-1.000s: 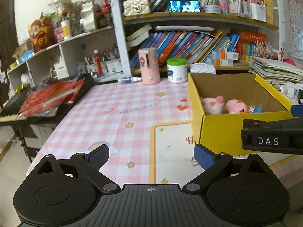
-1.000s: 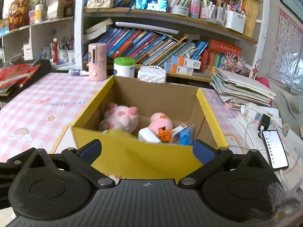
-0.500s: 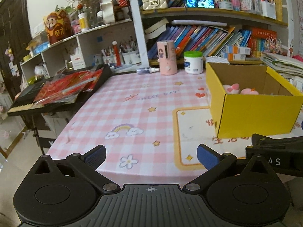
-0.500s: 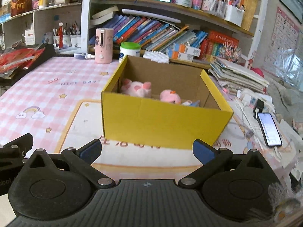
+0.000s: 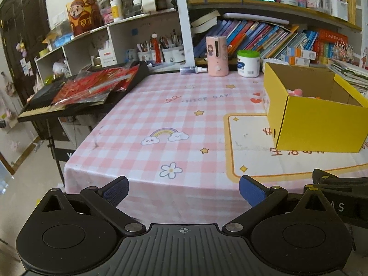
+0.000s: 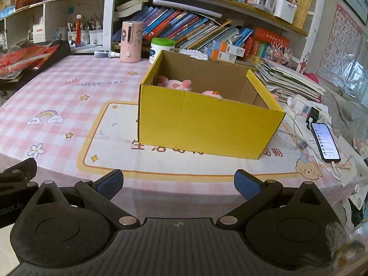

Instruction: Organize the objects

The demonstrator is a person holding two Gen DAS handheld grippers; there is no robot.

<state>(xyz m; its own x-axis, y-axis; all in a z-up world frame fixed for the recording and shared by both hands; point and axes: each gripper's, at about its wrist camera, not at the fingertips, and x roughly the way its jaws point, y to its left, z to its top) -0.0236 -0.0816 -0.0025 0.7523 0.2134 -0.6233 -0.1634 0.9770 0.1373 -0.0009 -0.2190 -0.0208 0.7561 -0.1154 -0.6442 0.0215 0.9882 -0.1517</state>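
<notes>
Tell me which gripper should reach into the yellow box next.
Right. The right gripper, open and empty, faces the yellow box head-on; the left gripper, also open, faces bare tablecloth with the box off to its right.

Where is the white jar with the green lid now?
In the right wrist view, the white jar stands behind the yellow box's far-left corner, right of the pink cylinder.
</notes>
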